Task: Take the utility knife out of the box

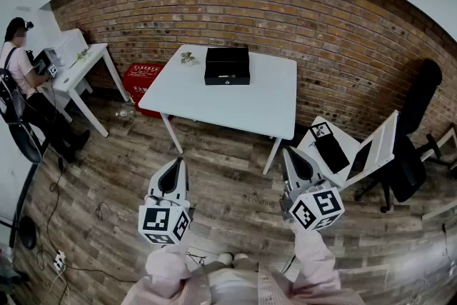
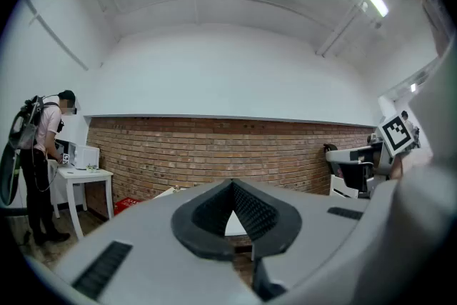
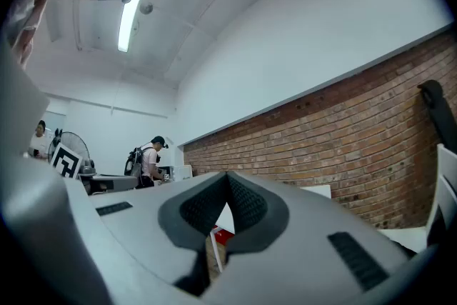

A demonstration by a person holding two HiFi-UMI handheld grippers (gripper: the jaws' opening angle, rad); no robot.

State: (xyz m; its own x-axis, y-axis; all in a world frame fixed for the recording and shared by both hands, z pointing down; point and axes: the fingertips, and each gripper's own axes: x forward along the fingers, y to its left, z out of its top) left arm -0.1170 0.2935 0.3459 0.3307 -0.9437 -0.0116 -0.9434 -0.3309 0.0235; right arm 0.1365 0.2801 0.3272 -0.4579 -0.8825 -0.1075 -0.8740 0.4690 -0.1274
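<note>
Nothing done yet: black box [image 1: 227, 66] lid-down on far table [image 1: 243, 107]; left gripper [image 1: 173, 162] and right gripper [image 1: 296, 153] both closed, empty.

Head view: from high up, looking forward and steeply down past the left gripper [image 1: 176, 165] and right gripper [image 1: 288, 152], well back from the white table [image 1: 235, 100] and brick wall [image 1: 300, 18]. Each gripper view: low, riding its own gripper, facing roughly level along the jaws — far from that wall. Shared by all three: wall, table, and the person [image 1: 18, 57] at the side desk [image 1: 82, 68].
</note>
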